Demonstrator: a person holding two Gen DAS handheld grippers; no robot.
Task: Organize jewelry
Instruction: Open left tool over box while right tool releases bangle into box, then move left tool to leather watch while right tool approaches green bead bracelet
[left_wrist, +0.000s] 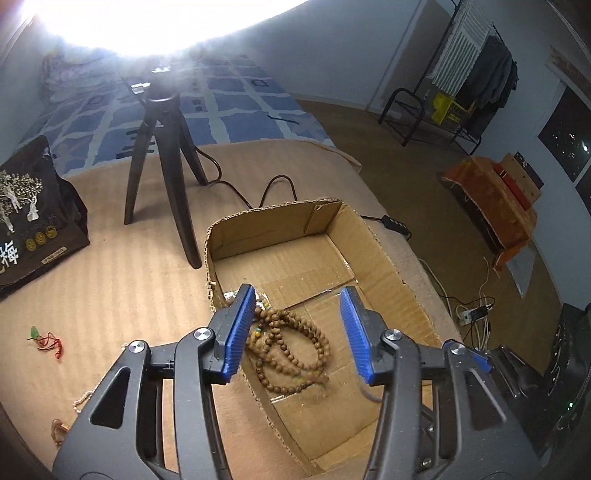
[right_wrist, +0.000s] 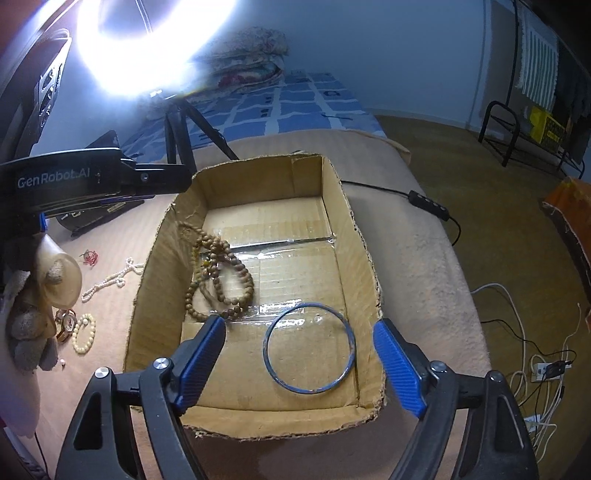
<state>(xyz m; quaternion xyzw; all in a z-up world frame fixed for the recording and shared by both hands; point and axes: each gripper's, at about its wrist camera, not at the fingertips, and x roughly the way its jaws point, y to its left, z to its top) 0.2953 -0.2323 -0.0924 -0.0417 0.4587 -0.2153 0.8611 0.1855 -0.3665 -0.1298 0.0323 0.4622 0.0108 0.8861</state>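
Note:
An open cardboard box (left_wrist: 266, 229) (right_wrist: 258, 173) sits on the beige bedcover. A long string of brown wooden beads (left_wrist: 288, 343) (right_wrist: 221, 280) lies coiled on the box floor by its left wall. My left gripper (left_wrist: 297, 288) hangs open just above the beads, its blue pads clear of them. A thin blue bangle (right_wrist: 266, 349) lies flat in the near right of the box. My right gripper (right_wrist: 299, 321) stands wide open over it without touching. Outside the box lie a pearl necklace (right_wrist: 110, 280), a cream bead bracelet (right_wrist: 84, 332) and a red cord pendant (left_wrist: 46, 338).
A black tripod (left_wrist: 162, 166) with a glaring ring light stands behind the box. A dark printed bag (left_wrist: 33, 206) sits far left. A cable with an inline switch (right_wrist: 428, 201) runs along the bed's right edge, with floor and wires below. A gloved hand (right_wrist: 33, 295) holds the left gripper.

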